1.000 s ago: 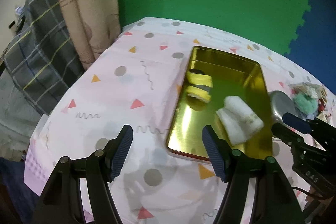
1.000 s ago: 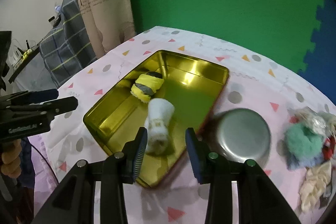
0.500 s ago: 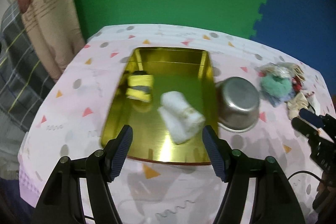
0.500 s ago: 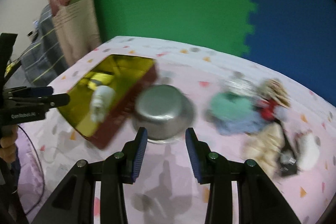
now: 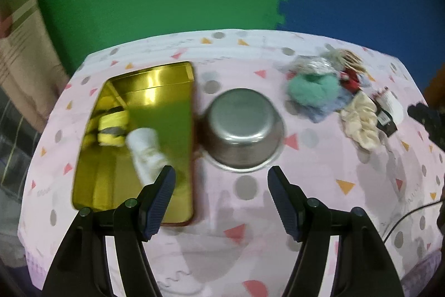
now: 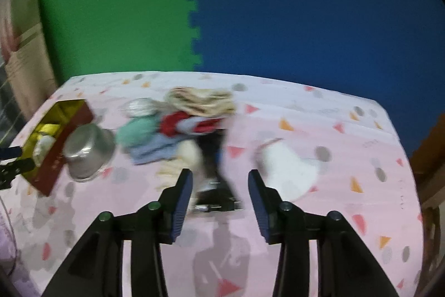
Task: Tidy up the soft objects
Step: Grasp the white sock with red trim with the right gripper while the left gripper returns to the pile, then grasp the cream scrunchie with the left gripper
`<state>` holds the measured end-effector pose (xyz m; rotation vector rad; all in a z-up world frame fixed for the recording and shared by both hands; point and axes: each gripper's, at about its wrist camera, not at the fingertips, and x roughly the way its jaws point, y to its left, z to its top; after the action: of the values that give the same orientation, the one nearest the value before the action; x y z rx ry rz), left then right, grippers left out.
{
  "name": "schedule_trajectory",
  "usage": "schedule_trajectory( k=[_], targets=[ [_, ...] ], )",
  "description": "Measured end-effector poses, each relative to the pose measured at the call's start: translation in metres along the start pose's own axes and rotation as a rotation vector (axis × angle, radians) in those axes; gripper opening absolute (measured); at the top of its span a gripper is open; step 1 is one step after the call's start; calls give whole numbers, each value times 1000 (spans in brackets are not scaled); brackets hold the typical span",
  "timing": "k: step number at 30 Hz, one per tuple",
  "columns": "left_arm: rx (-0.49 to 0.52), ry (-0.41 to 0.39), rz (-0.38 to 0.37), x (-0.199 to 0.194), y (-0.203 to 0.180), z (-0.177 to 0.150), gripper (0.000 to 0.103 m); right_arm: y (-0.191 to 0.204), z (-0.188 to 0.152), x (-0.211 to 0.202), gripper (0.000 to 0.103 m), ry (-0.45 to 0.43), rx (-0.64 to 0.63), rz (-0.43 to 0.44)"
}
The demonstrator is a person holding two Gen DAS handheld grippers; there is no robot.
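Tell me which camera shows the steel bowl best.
Left wrist view: the steel bowl sits centred and sharp, upside down beside the gold tray. The right wrist view shows it small, blurred, at the left edge.

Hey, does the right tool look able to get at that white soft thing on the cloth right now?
Probably yes. The right tool is open and empty, and the white soft item lies alone on the tablecloth just ahead, nothing between them, though the view is blurred.

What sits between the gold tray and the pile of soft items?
An upturned steel bowl sits between the gold tray and the pile, clearest in the left wrist view.
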<state>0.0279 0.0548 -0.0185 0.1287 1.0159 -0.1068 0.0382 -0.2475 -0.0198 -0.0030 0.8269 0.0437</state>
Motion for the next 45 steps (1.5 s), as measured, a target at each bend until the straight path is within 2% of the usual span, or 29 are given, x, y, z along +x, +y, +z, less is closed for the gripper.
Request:
schedule_trajectory(
  k=[3,8,15,20,30,38,45],
  targets=[
    [30,5,-18,6,-20,2,66,-20,0,10,51,12,1,-44],
    [70,29,-51,19,-50,6,66,-44,-1,34,53,52,-20,-85],
    [119,28,-83,32,-82,8,66,-57,0,69,55,92,-44,-104],
    [125,39,-131,45,-102,14,66,-64,1,91,57,107,-37,-88],
    [182,47,-154,59,-137,18,66,-74,-5,106,58,80,6,-41],
    [193,59,-194,65,-154,18,66,-77,-13,93,33,34,21,-62],
    [174,67,-233,69,-166,26,66,-90,-34,70,32,27,72,-94]
  ],
)
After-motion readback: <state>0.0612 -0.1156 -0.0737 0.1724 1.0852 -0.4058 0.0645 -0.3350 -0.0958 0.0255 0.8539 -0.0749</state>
